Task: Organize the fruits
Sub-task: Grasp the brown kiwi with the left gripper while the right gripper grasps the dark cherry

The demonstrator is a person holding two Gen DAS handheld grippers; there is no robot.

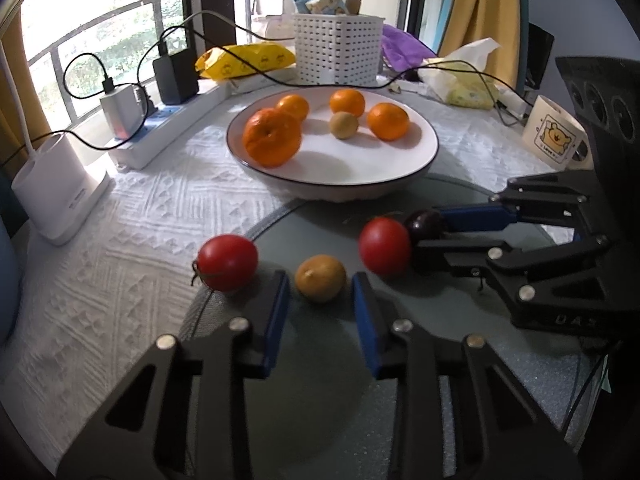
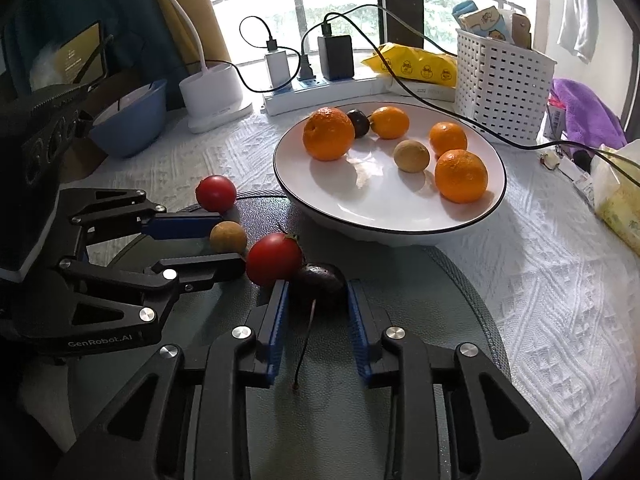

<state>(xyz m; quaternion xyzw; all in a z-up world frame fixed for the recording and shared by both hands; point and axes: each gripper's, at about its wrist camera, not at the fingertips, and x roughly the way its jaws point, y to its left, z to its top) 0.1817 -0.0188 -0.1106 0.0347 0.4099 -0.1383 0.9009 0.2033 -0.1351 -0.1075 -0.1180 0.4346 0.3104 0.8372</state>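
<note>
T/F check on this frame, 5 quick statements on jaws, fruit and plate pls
1. The left gripper has its jaws open around the small yellow-brown fruit. True.
2. The right gripper is shut on a tomato. False: its jaws are open either side of the dark cherry.
3. Both tomatoes lie in the plate. False: the left tomato and the right tomato lie on the mat.
4. The plate holds four oranges. True.
5. The white basket stands behind the plate. True.
</note>
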